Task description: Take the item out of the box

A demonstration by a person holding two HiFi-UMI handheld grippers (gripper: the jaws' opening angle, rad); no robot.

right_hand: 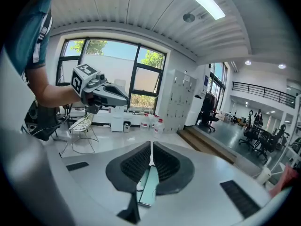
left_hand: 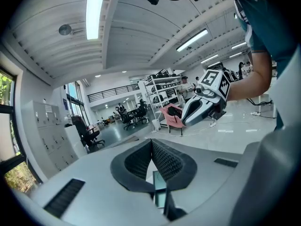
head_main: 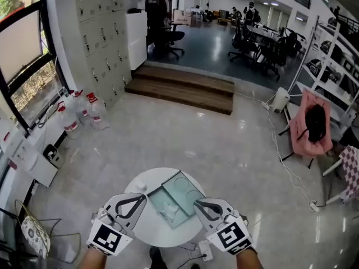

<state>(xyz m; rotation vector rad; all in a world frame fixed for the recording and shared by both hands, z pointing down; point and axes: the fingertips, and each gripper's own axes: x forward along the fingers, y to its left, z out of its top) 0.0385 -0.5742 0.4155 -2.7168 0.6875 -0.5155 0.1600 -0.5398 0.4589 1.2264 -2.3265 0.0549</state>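
Nearest to the camera, the left gripper (head_main: 144, 196) and the right gripper (head_main: 196, 204) hang over the near half of the round white table (head_main: 140, 228), each with its two jaws pressed together and nothing between them. Between their tips the clear box (head_main: 155, 198) lies toward the far right edge of the table, with its lid (head_main: 183, 186) folded back flat. The item (head_main: 168, 210), a small pale crumpled thing, lies inside the box, apart from both grippers.

Two grippers (head_main: 143, 195) (head_main: 197, 203), one box (head_main: 159, 198), one table (head_main: 147, 230)
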